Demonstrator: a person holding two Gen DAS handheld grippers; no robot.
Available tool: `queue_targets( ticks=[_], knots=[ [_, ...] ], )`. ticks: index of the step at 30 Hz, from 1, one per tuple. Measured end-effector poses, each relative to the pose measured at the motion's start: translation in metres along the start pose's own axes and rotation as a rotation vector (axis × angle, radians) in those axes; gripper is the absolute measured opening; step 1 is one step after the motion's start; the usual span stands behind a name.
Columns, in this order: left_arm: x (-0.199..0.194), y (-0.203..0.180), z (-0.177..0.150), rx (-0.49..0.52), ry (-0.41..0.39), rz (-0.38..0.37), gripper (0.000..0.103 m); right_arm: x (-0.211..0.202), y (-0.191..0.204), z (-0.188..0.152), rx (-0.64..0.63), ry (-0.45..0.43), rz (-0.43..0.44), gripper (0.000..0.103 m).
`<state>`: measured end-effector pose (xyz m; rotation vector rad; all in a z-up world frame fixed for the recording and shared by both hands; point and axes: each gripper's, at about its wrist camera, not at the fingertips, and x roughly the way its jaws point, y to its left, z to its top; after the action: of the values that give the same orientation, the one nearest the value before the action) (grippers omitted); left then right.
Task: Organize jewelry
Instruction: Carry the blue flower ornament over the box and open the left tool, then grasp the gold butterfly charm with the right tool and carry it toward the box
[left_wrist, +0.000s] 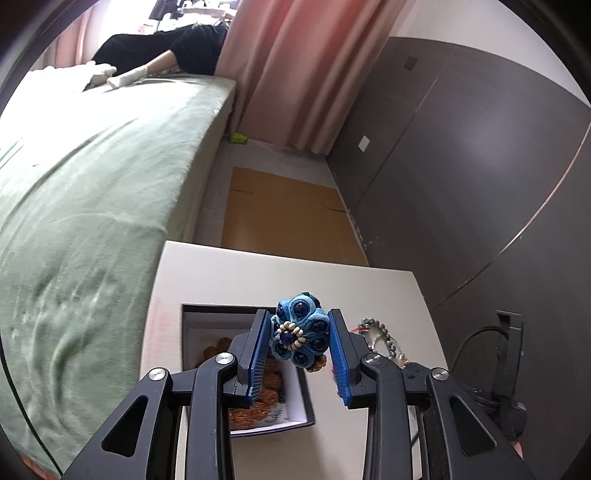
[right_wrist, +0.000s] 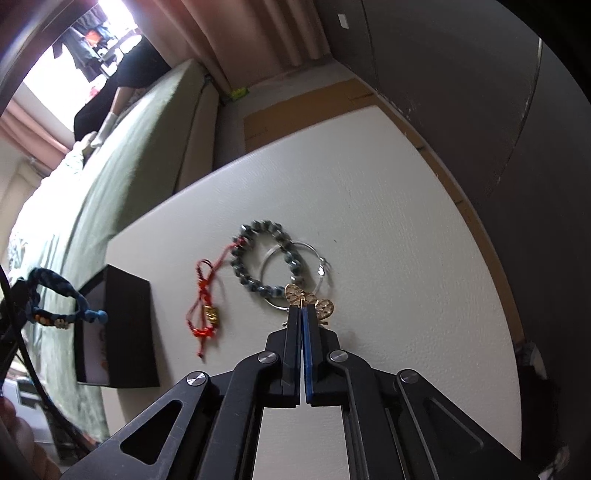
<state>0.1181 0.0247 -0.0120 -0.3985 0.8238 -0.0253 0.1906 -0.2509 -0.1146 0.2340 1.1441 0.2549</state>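
Note:
My left gripper (left_wrist: 300, 332) is shut on a blue flower bracelet (left_wrist: 301, 334) and holds it above the open black jewelry box (left_wrist: 243, 369), which has orange beaded pieces inside. The bracelet also shows at the left of the right wrist view (right_wrist: 55, 299), above the box (right_wrist: 122, 328). My right gripper (right_wrist: 303, 308) is shut on a gold butterfly ornament (right_wrist: 310, 299) at the white table (right_wrist: 388, 221). A grey bead bracelet (right_wrist: 266, 258), a silver hoop (right_wrist: 295, 273) and a red cord charm (right_wrist: 205, 306) lie on the table just beyond it.
A bed with a green sheet (left_wrist: 92, 184) runs along the left of the table. A person in black leans on its far end (left_wrist: 162, 48). Brown cardboard (left_wrist: 280, 210) lies on the floor beyond the table. A dark wall panel (left_wrist: 461, 166) stands at the right.

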Motion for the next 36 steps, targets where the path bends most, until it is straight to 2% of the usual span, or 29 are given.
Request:
queue_targets(
  ticks=[4,8,12,13,19,24,36],
  knots=[
    [-0.002,0.008,0.001,-0.007,0.019,0.021,0.033,-0.008,0.004,-0.001,0.001,-0.024,0.032,0.003],
    [0.004,0.012,-0.002,0.009,0.082,0.047,0.034,-0.010,0.009,0.005,-0.012,-0.032,0.039,0.003],
    [0.018,0.019,-0.007,0.014,0.155,0.102,0.059,-0.008,0.015,0.003,-0.016,-0.025,0.041,0.003],
    [0.020,0.022,-0.007,0.007,0.160,0.105,0.062,-0.009,0.017,0.003,-0.015,-0.026,0.044,0.003],
    [0.012,0.041,-0.002,-0.075,0.128,0.088,0.065,-0.023,0.027,0.006,-0.019,-0.090,0.107,0.003],
    [0.007,0.053,0.003,-0.127,0.110,0.091,0.065,-0.031,0.044,0.008,-0.027,-0.127,0.214,0.003],
    [-0.008,0.066,0.011,-0.184,0.039,0.093,0.065,-0.030,0.110,0.003,-0.102,-0.149,0.403,0.003]
  ],
)
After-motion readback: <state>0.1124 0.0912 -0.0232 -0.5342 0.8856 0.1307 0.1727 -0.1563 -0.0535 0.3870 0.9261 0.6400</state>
